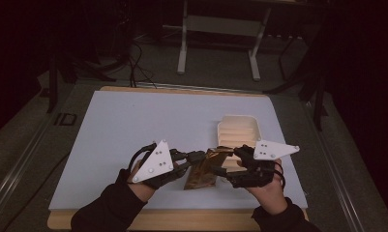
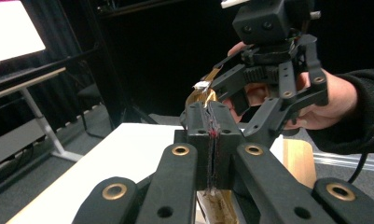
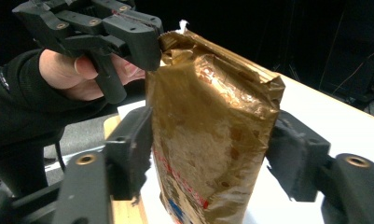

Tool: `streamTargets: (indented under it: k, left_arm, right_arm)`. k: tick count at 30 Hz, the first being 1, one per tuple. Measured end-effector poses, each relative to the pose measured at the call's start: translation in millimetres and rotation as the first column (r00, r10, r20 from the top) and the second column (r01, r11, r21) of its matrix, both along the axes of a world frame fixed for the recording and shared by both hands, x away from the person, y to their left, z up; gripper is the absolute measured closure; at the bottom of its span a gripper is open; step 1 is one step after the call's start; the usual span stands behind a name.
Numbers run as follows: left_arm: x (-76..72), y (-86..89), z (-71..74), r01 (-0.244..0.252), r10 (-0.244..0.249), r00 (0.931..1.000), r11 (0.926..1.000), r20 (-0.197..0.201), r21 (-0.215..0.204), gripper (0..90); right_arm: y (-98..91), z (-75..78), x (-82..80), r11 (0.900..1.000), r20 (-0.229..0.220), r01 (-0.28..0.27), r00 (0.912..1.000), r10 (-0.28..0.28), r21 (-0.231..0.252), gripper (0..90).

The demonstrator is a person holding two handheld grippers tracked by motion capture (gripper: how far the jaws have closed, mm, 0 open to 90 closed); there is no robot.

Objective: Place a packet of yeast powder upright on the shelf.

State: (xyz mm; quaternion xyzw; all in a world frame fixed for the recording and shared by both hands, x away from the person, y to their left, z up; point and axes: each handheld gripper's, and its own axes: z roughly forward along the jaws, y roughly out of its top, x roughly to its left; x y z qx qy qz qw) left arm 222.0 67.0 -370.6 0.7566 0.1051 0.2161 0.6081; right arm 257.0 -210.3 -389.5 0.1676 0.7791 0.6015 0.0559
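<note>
1. Gold foil pouch [image 3: 208,126] is off the white table [image 1: 133,125], held upright between your two grippers at the near edge, in front of the cream ribbed tray [image 1: 238,129].
2. Left gripper [image 2: 211,122]: jaws fully closed on the pouch's top seam corner. The foil edge pokes out just past the fingertips [image 2: 198,116].
3. Right gripper [image 3: 208,140]: jaws straddle the pouch body, one finger [image 3: 131,154] on each side edge, both touching the foil. It looks like a light clamp across the width; how firm it is I can't tell.
4. Judgement: you're set up to tear or pull the top open.
5. Risk: the left grip sits on a thin sliver of seam. Pull hard and that corner could rip off without opening the pouch.
6. Risk: the right fingers hold slick foil by its edges. A sideways tug could slide the pouch out or crumple it, and it drops.
7. Risk: if the seam goes suddenly with the pouch tilted, contents could spill on the table rather than in the tray.
8. Keep the pouch upright and pull steadily.
</note>
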Motion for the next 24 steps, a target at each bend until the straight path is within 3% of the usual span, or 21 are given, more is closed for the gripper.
streamTargets:
  k: [9, 16, 18, 24]
  left_arm:
    - [0.3, -3.5, 1.1, -0.013, 0.012, 0.9995, 0.9995, -0.030, -0.029, 89.4]
    - [2.1, -2.1, -0.2, -0.027, 0.026, 0.9990, 0.9994, -0.038, -0.023, 89.3]
    - [2.8, -1.9, -0.8, -0.025, 0.024, 0.9993, 0.9996, -0.029, -0.010, 89.0]
    - [5.6, 0.3, -0.7, -0.002, 0.002, 0.9995, 0.9999, -0.031, -0.014, 86.3]
  right_arm:
    - [0.1, 1.8, 1.5, 0.9999, -0.010, -0.015, 0.9998, 0.015, 0.007, 51.1]
    - [-1.2, 3.3, 3.8, 0.9977, -0.034, -0.062, 0.9976, 0.061, -0.028, 74.9]
    - [-1.4, 3.8, 5.3, 0.9960, -0.054, -0.080, 0.9955, 0.078, -0.039, 77.3]
    - [-2.4, 5.2, 6.1, 0.9934, -0.058, -0.104, 0.9932, 0.101, -0.049, 79.2]
